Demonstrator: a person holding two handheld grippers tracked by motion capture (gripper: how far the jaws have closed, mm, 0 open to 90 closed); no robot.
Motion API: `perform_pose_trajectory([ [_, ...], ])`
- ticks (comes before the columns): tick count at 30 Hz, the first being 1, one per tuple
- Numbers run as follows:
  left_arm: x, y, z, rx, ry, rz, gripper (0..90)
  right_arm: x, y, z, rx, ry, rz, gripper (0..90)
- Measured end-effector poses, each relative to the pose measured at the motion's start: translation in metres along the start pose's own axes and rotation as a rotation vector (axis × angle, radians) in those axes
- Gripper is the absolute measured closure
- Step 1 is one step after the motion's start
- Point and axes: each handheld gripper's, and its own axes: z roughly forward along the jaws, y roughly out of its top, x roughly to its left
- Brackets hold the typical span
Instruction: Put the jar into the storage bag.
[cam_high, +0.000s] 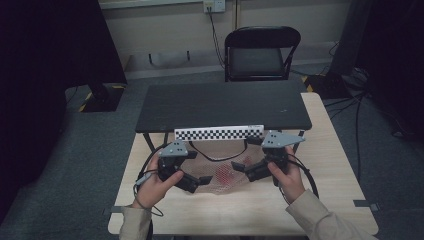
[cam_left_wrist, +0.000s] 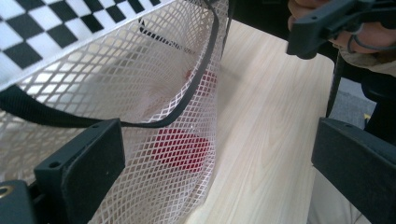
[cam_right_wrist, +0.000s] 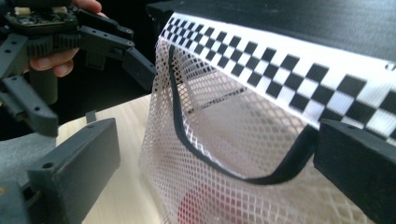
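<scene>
A white mesh bag (cam_high: 220, 170) with a black rim lies on the light wooden table (cam_high: 320, 190), with red things (cam_high: 227, 172) inside it. My left gripper (cam_high: 202, 177) is at the bag's left side and my right gripper (cam_high: 239, 167) at its right, both pointing inward. In the left gripper view the jaws of the left gripper (cam_left_wrist: 219, 158) stand wide apart; the mesh (cam_left_wrist: 140, 93) and a red thing (cam_left_wrist: 180, 149) lie by one jaw, unpressed. The right gripper (cam_right_wrist: 217, 163) is also wide open, with mesh (cam_right_wrist: 243, 140) and rim between its jaws.
A black raised shelf (cam_high: 222, 105) with a checkerboard strip (cam_high: 218, 133) along its front edge stands just behind the bag. A black folding chair (cam_high: 261, 52) is beyond the table. Cables trail on the floor at the right.
</scene>
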Motion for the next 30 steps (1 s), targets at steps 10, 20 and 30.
perform_pose_trajectory([
  [10,0.005,-0.016,0.005,-0.008,-0.003,-0.042,2.3,-0.004,-0.019,-0.009,0.059,-0.005,0.011,0.0],
  [20,0.011,-0.050,0.007,0.036,-0.003,-0.087,2.6,-0.012,-0.048,-0.025,0.119,-0.024,0.032,0.3],
  [30,0.019,-0.077,0.016,0.105,0.011,-0.084,2.5,-0.020,-0.079,-0.040,0.163,-0.044,0.054,0.4],
])
